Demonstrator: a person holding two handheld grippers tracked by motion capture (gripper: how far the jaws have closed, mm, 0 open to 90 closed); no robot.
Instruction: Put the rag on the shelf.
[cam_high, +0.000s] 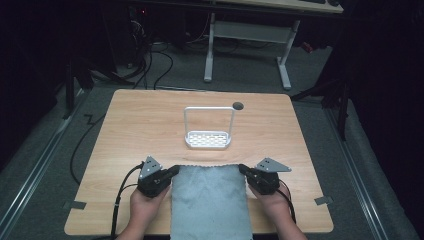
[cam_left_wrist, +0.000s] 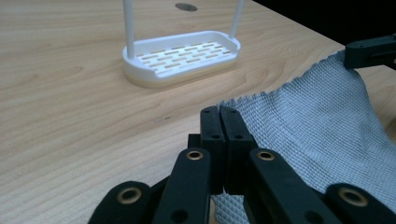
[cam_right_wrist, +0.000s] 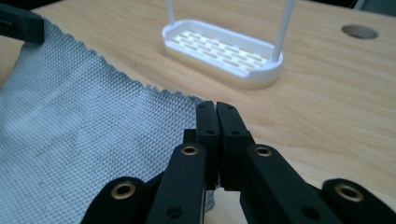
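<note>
The left gripper (cam_high: 172, 172) and the right gripper (cam_high: 243, 170) each clamp a far corner of the grey cloth (cam_high: 210, 200). Lift both evenly, keeping the far edge taut, toward the white rack (cam_high: 208, 139).

High view: above near table (cam_high: 150, 115) edge, facing forward-down, far. Gripper views: low, close, along own jaws, facing across table. All three share white rack (cam_high: 208, 139) (cam_left_wrist: 182, 56) (cam_right_wrist: 224, 51), grey cloth (cam_high: 210, 200) (cam_left_wrist: 317, 126) (cam_right_wrist: 79, 121).
</note>
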